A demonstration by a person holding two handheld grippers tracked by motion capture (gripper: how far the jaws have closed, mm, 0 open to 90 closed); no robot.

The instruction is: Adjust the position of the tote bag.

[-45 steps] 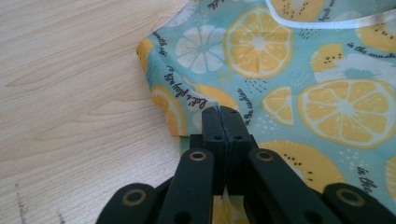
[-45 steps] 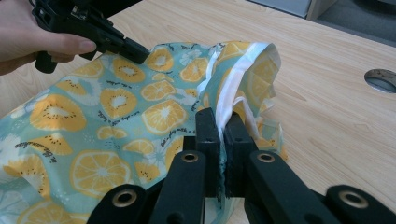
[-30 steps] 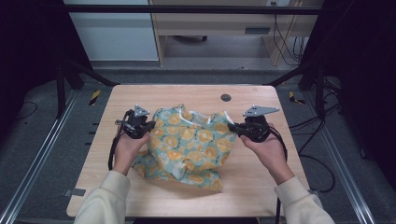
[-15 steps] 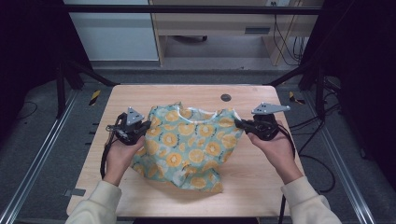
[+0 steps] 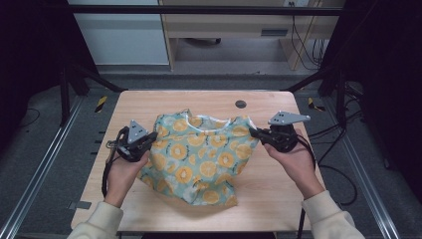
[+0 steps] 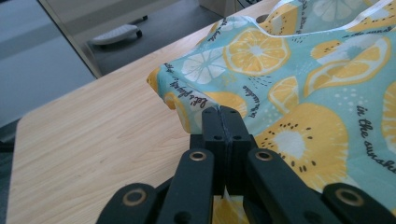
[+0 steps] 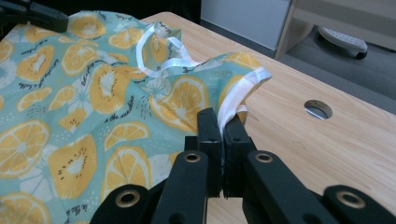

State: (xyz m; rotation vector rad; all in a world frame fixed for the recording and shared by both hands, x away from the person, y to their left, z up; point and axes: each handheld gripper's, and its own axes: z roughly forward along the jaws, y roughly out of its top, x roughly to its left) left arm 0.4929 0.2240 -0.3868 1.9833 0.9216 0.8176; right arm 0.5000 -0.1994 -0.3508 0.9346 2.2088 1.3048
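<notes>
Teal garment (image 5: 201, 157), yellow citrus-slice print (white trim); pale wood table (image 5: 278, 194).

The garment (image 5: 201, 157) lies on the surface (image 5: 278, 194), about in its middle, and every place here is given from this garment. The left gripper (image 5: 149, 141) is at its left edge, touching the cloth. The right gripper (image 5: 255, 133) is at its right upper corner, also touching the cloth. Behind the garment, a little to the right, there is a round hole (image 5: 241, 104) in the surface. Its neck opening is on the far side. The person's hands come from the near side.
</notes>
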